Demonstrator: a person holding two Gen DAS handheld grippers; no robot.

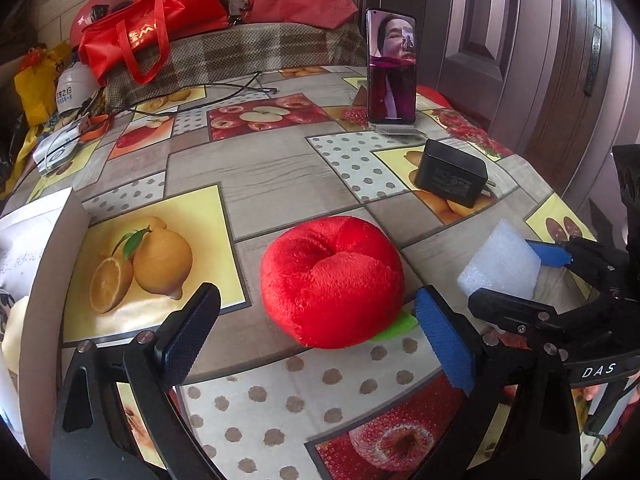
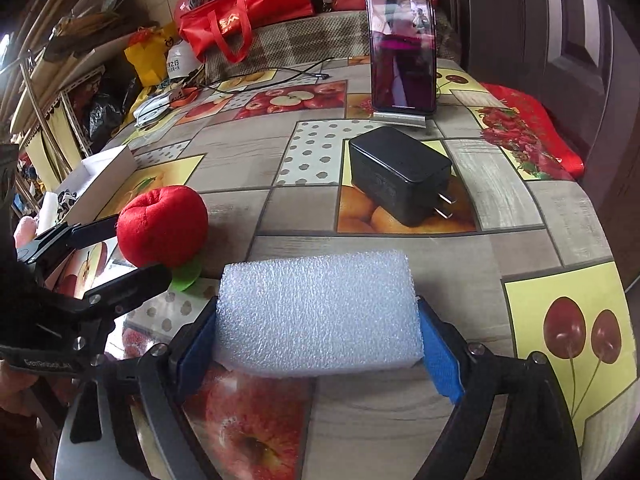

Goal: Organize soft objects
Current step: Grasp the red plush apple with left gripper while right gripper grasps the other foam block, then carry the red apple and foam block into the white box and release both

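Your right gripper [image 2: 318, 340] is clamped on the white foam block [image 2: 318, 312], its blue pads [image 2: 440, 356] pressed against the block's two short ends; the block sits low over the fruit-print tablecloth [image 2: 460, 264]; ahead of this gripper and slightly to its right lies the black charger [image 2: 396, 174], prongs pointing right, and beyond that a phone [image 2: 404, 48] stands upright on its stand. Your left gripper [image 1: 316, 336] has its jaws spread wide, one on either side of the red plush apple [image 1: 332, 280] without touching it; the apple rests on the tablecloth between and just ahead of the fingers, a green felt leaf [image 1: 394, 326] showing under its right side; the foam block lies just to the right of this gripper; to its left, near the table edge, stands an open white box [image 1: 40, 240]; far ahead of both grippers a red tote bag [image 1: 148, 28] lies on a checked cloth.
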